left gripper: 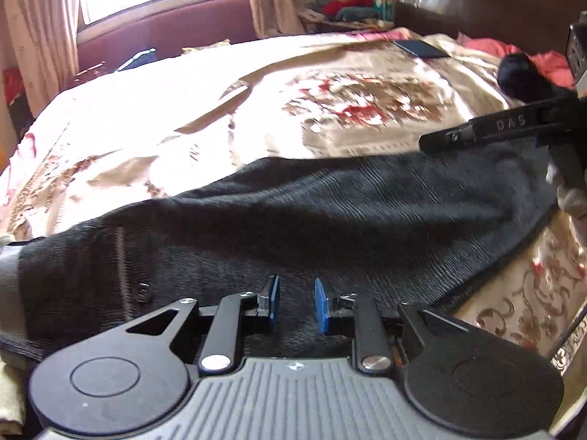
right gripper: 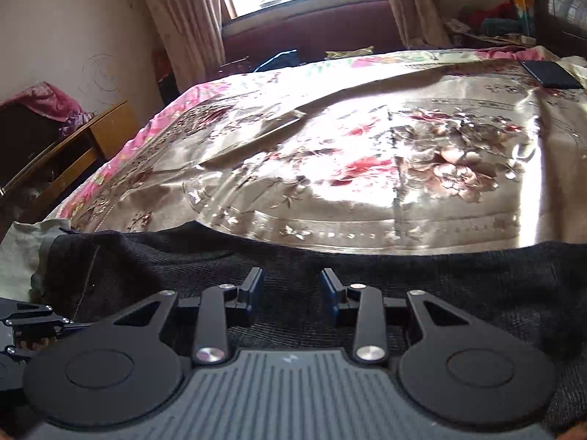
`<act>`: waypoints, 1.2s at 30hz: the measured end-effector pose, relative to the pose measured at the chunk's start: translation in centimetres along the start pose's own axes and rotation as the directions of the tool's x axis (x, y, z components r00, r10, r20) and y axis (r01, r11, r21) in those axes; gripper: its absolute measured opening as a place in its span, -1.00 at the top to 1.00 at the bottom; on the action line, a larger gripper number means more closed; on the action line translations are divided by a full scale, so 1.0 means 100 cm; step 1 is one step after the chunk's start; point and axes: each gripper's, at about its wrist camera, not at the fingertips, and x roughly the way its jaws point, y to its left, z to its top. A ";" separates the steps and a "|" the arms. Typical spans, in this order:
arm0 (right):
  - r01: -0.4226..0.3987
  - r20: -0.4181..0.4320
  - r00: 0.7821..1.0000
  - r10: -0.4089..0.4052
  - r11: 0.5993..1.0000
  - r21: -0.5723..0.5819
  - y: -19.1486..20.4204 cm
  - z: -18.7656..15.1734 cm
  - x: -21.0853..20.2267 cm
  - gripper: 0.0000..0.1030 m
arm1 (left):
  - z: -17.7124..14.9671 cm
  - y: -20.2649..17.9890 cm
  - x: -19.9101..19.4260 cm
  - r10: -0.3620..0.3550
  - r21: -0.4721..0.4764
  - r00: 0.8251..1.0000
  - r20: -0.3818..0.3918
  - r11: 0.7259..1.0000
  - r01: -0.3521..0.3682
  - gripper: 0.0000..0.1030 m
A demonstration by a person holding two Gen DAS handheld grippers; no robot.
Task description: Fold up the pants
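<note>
Left wrist: pants [left gripper: 293, 212] beneath claw [left gripper: 297, 304] (parted).

Pants [right gripper: 367, 282]: black, across lower frame on bed [right gripper: 330, 183]
Right gripper [right gripper: 292, 295]: jaws apart, nothing btwn, over pants
Phone [right gripper: 550, 73]: upper right

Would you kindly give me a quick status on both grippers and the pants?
Left gripper open, empty. Right gripper open, empty. Dark ribbed-fabric pants lying flat along the near edge of the floral satin bedspread. Nothing in the way.
</note>
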 end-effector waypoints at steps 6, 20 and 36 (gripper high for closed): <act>-0.156 -0.089 0.984 0.154 0.988 -0.017 0.029 0.047 0.083 0.17 | -0.008 0.044 0.005 0.126 0.036 0.991 0.033 0.991 -0.128 0.28; -0.525 -0.503 0.715 0.485 0.848 0.073 0.023 0.070 0.161 0.12 | -0.019 0.073 0.028 0.052 -0.018 0.999 -0.016 0.998 -0.053 0.26; -0.415 -0.284 0.778 0.560 0.798 0.437 -0.009 0.044 0.229 0.88 | -0.025 0.068 0.041 0.090 0.026 0.996 -0.014 0.996 -0.089 0.21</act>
